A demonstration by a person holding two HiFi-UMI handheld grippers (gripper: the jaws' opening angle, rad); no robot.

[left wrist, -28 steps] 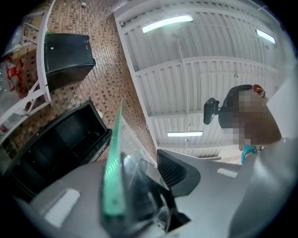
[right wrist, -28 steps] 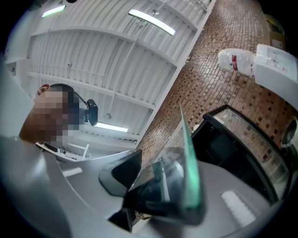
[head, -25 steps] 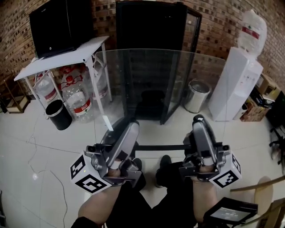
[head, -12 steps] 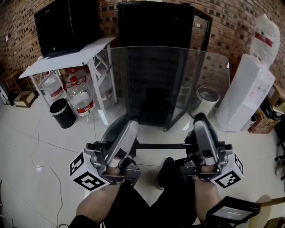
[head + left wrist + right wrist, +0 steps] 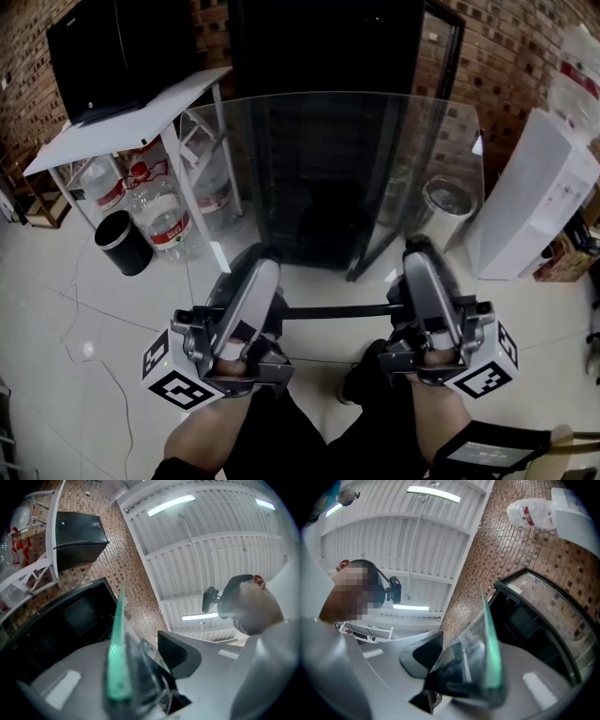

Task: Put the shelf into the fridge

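Observation:
A clear glass shelf [image 5: 337, 187] with a black front rail is held level in front of the open black fridge [image 5: 319, 47]. My left gripper [image 5: 249, 272] holds the shelf's near edge at its left end; its jaws are closing with the green glass edge [image 5: 117, 658] between them. My right gripper [image 5: 417, 261] is shut on the same near edge at its right end, where the glass edge [image 5: 490, 653] runs between the pads. The shelf's far edge reaches toward the dark fridge interior.
The fridge door [image 5: 441, 84] stands open at the right. A white table [image 5: 141, 117] with a black box, large water bottles [image 5: 159, 206] and a black bin [image 5: 122, 242] stand left. A steel bin [image 5: 445, 202] and white water dispenser [image 5: 548, 178] stand right.
The shelf and both grippers have come closer to the fridge, which now fills more of the head view. Both grippers keep the same hold on the near edge.

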